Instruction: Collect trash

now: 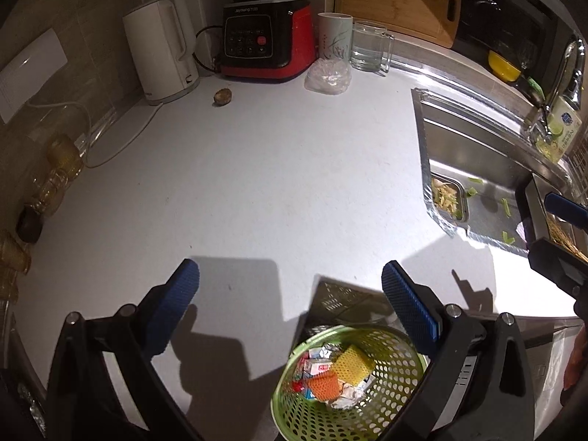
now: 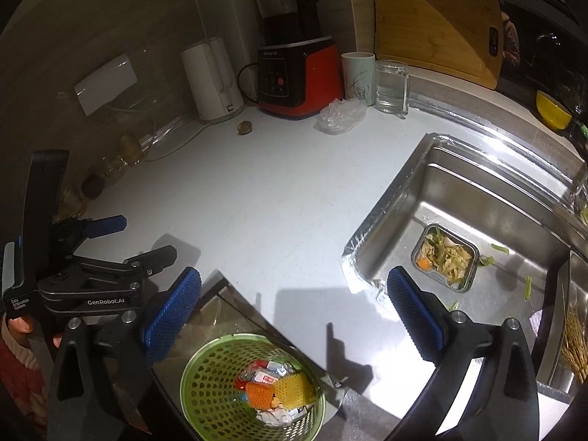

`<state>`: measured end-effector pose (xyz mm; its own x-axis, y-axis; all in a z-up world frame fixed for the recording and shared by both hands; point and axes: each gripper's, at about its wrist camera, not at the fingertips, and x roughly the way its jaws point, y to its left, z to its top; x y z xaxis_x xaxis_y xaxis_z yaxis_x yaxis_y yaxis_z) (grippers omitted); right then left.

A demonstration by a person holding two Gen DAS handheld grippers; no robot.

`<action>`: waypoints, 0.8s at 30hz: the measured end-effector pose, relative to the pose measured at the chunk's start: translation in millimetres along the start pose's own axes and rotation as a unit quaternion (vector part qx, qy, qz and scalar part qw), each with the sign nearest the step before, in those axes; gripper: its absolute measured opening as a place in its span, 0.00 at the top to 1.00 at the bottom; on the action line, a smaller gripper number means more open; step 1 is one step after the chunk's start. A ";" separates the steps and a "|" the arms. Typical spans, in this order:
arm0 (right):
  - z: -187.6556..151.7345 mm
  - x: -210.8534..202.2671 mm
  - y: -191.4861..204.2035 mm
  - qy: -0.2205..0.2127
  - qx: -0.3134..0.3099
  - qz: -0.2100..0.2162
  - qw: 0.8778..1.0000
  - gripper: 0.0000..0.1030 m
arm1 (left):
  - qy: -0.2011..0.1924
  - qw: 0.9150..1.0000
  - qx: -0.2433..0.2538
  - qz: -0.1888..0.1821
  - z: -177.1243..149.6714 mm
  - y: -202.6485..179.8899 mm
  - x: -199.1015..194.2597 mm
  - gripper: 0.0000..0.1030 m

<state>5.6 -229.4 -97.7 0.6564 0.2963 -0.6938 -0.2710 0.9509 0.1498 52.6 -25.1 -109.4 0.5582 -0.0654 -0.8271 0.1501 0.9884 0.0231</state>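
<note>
Both pairs of jaws stand wide apart with nothing between them: the left gripper [image 1: 290,279] and the right gripper [image 2: 294,286] each hang over the white counter [image 1: 257,191], blue pads spread. Near the bottom edge, below the counter's near edge, sits a green perforated basket [image 2: 205,382] holding the collected trash: crumpled wrappers [image 2: 268,369], an orange mesh piece [image 2: 259,395] and a yellow mesh piece [image 2: 294,389]. Far across the counter a crumpled clear plastic bag [image 1: 328,77] lies in front of a white cup [image 1: 333,36] and a glass mug [image 1: 369,46], and a small brown lump [image 1: 222,96] rests by the white kettle [image 1: 161,51] and red blender [image 1: 270,36]. To the right, the steel sink [image 2: 459,198] holds a strainer [image 2: 446,257] full of food scraps, with green bits scattered beside it.
</note>
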 end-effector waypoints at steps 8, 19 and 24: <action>61.1 56.1 1.3 -0.009 0.004 0.002 1.000 0.02 | -0.036 0.999 0.006 0.009 68.2 40.2 51.0 0.08; 118.8 141.6 -17.9 0.008 0.023 -0.018 1.000 0.02 | -0.063 0.998 0.017 0.003 147.9 87.3 150.6 0.08; 137.7 175.4 -30.3 0.018 0.031 -0.027 0.999 0.02 | -0.055 0.998 -0.001 -0.011 180.6 105.2 197.5 0.08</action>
<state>225.9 -193.9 -126.9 0.6428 0.2425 -0.7267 -0.1909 0.9694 0.1545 326.0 41.2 -168.8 0.6415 -0.1013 -0.7604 0.1612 0.9869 0.0045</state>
